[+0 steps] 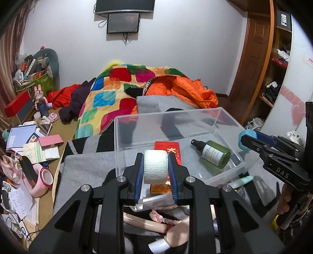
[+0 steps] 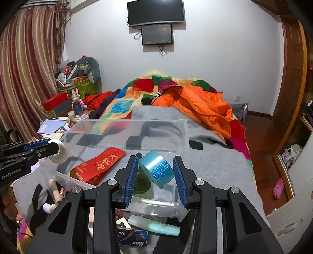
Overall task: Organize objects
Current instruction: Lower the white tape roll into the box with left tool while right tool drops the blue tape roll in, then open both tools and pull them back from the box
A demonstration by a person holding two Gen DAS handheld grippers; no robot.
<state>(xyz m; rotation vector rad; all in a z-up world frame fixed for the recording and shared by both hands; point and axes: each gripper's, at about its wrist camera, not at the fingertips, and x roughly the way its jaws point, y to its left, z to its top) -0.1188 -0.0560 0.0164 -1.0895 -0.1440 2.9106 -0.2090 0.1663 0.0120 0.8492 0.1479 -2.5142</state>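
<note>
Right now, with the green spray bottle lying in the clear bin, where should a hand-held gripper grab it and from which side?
Probably across the round body of the green spray bottle, coming down from above. It lies on its side on the floor of the clear bin, black nozzle toward the red packet, so the bin walls block a level approach.

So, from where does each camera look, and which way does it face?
Left wrist view: sits on the left gripper, looks along its fingers, down over the clear box toward the bed; it grips a white roll. The right gripper shows at the right edge.
Right wrist view: sits on the right gripper, same direction; it grips a blue tape roll. The left gripper shows at the left edge.
Shared: box, red packet, green bottle, wall screens.
</note>
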